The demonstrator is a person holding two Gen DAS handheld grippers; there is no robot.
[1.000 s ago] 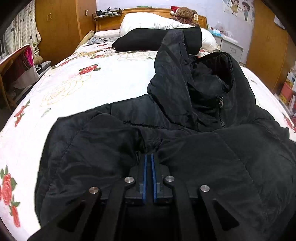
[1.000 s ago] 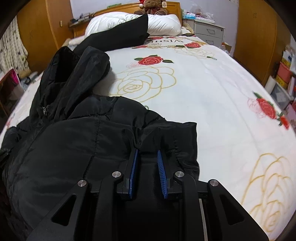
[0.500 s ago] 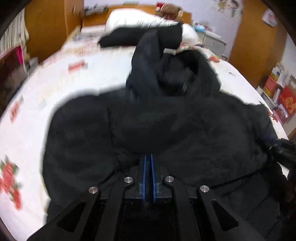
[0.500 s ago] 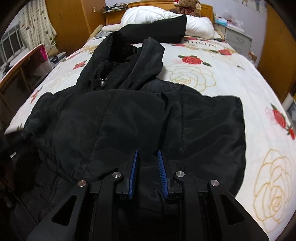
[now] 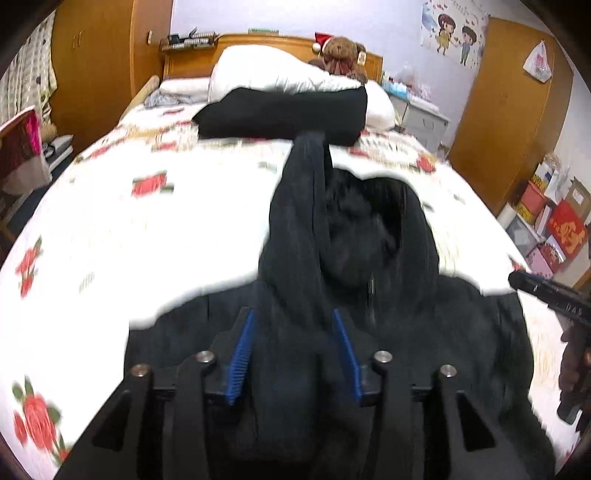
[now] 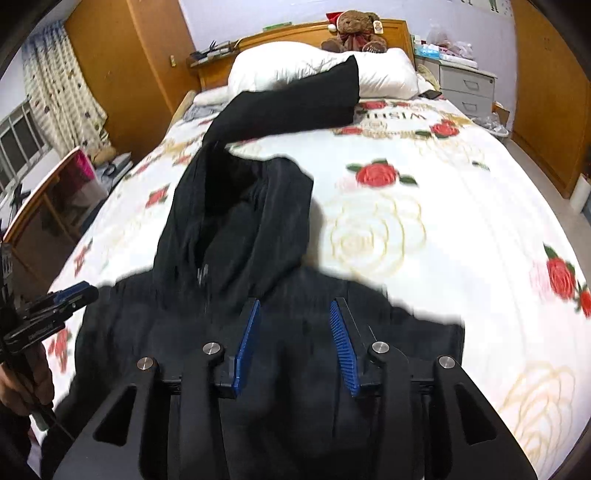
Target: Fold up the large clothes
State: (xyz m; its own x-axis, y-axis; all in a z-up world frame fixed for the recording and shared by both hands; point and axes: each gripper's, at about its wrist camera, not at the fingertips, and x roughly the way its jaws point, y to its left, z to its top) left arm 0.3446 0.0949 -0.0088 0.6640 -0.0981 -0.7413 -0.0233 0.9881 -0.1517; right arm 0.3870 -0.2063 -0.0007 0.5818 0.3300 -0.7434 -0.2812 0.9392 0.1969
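My left gripper (image 5: 293, 332) and right gripper (image 6: 295, 325) hang with fingers spread, grasping nothing, over the black jacket (image 6: 258, 332) lying below and ahead on the rose-print bed (image 6: 424, 229).

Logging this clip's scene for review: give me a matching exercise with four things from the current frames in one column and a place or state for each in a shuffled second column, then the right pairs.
Things:
1. black jacket
2. teddy bear
3. left gripper
4. white pillow

Places or states:
A. on the wooden headboard, in a red hat
B. open, above the dark fabric
C. spread on the rose-printed bed, hood toward the headboard
D. at the head of the bed, partly under a dark folded garment

Pairs: 1-C, 2-A, 3-B, 4-D
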